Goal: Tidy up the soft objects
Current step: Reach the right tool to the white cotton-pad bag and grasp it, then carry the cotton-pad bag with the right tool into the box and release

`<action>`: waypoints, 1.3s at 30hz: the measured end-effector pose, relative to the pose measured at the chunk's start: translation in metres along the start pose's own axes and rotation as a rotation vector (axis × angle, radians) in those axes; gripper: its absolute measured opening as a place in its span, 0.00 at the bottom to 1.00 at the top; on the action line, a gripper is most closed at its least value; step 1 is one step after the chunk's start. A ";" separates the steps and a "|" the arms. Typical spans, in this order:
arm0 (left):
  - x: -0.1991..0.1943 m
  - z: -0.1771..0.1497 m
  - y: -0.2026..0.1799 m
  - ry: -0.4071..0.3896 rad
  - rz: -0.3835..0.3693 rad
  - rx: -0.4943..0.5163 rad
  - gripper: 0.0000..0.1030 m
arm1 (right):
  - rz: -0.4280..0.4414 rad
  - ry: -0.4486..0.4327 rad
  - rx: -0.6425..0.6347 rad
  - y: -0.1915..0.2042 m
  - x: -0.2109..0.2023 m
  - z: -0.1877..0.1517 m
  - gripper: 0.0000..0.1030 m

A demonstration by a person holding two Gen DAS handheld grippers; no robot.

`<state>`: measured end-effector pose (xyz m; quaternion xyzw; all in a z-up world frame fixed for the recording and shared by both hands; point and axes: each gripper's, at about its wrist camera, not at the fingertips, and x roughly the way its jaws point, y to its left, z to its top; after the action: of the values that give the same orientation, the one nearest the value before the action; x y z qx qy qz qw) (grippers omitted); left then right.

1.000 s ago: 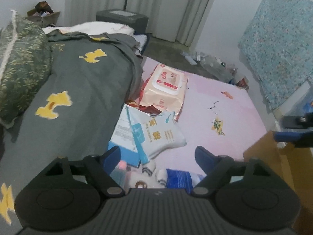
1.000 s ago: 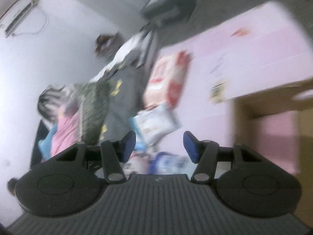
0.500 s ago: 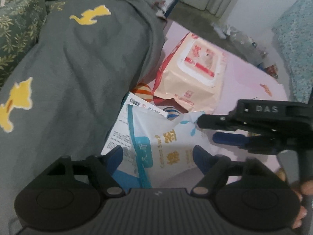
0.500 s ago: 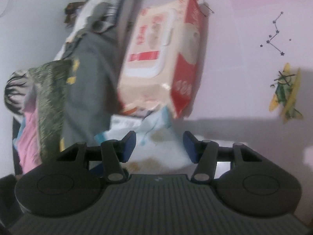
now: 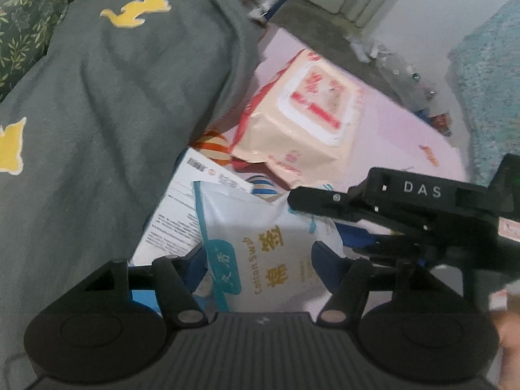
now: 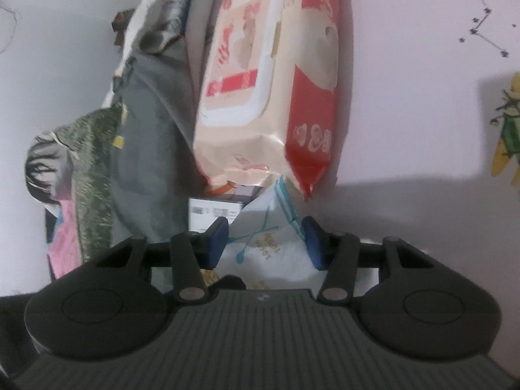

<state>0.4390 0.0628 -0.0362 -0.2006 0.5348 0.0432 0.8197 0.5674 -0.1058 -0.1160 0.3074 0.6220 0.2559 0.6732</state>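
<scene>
Left wrist view shows both tongs, left tongs and right tongs, just narrowing around the cotton swab bag, seemingly not yet clamped, readying a two-handed lift.

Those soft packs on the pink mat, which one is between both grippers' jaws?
The white cotton swab bag with the teal stripe. It lies between both grippers' jaws. The beige and red wipes pack lies farther off, beside the grey blanket.

Dim indoor light, soft blur throughout, fisheye bending at edges, broad shadow on mat.
</scene>
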 end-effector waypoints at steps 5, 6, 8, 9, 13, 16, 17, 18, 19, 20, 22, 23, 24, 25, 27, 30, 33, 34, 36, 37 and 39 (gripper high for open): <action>-0.048 -0.016 -0.018 -0.043 -0.063 0.048 0.66 | 0.056 -0.019 0.002 0.010 -0.040 -0.010 0.47; -0.057 -0.019 -0.022 -0.049 -0.076 0.050 0.66 | 0.068 -0.025 -0.007 0.013 -0.051 -0.014 0.47; -0.079 -0.029 -0.031 -0.059 -0.121 0.054 0.66 | 0.096 -0.038 -0.021 0.017 -0.077 -0.025 0.47; -0.092 -0.036 -0.038 -0.062 -0.152 0.055 0.66 | 0.109 -0.048 -0.028 0.018 -0.093 -0.032 0.47; -0.121 -0.057 -0.075 -0.066 -0.238 0.090 0.67 | 0.143 -0.097 -0.033 0.009 -0.155 -0.058 0.47; -0.135 -0.080 -0.111 -0.055 -0.293 0.141 0.67 | 0.164 -0.146 -0.018 -0.011 -0.206 -0.079 0.47; -0.137 -0.087 -0.124 -0.049 -0.311 0.159 0.67 | 0.165 -0.169 -0.012 -0.019 -0.225 -0.087 0.48; -0.137 -0.096 -0.139 -0.040 -0.333 0.183 0.67 | 0.164 -0.189 -0.005 -0.027 -0.240 -0.094 0.48; -0.135 -0.106 -0.154 -0.026 -0.357 0.207 0.66 | 0.169 -0.208 0.006 -0.039 -0.257 -0.101 0.49; -0.131 -0.115 -0.171 -0.009 -0.379 0.226 0.66 | 0.173 -0.224 0.024 -0.052 -0.273 -0.107 0.49; -0.122 -0.131 -0.200 0.021 -0.410 0.261 0.66 | 0.175 -0.250 0.068 -0.077 -0.300 -0.119 0.49; -0.115 -0.141 -0.216 0.041 -0.424 0.275 0.66 | 0.171 -0.265 0.091 -0.090 -0.313 -0.125 0.49; -0.110 -0.149 -0.228 0.057 -0.434 0.281 0.66 | 0.165 -0.283 0.113 -0.103 -0.326 -0.129 0.49; -0.101 -0.160 -0.243 0.076 -0.450 0.295 0.66 | 0.157 -0.301 0.130 -0.112 -0.335 -0.132 0.49; -0.086 -0.180 -0.269 0.089 -0.452 0.345 0.66 | 0.140 -0.351 0.155 -0.129 -0.354 -0.134 0.49; -0.064 -0.202 -0.288 0.084 -0.407 0.411 0.72 | 0.126 -0.405 0.153 -0.147 -0.373 -0.129 0.50; -0.052 -0.211 -0.282 0.123 -0.393 0.407 0.72 | 0.031 -0.486 0.137 -0.159 -0.386 -0.129 0.52; -0.053 -0.211 -0.274 0.127 -0.396 0.399 0.72 | 0.020 -0.514 0.142 -0.165 -0.391 -0.133 0.52; -0.059 -0.206 -0.257 0.108 -0.392 0.397 0.72 | 0.039 -0.526 0.155 -0.176 -0.400 -0.143 0.52; -0.066 -0.203 -0.248 0.086 -0.383 0.396 0.73 | 0.041 -0.524 0.159 -0.180 -0.404 -0.150 0.52; -0.078 -0.191 -0.236 0.045 -0.376 0.398 0.74 | -0.002 -0.506 0.149 -0.185 -0.409 -0.163 0.52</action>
<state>0.3097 -0.2141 0.0339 -0.1323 0.5043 -0.2204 0.8244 0.3589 -0.5134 0.0205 0.4097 0.4512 0.1235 0.7832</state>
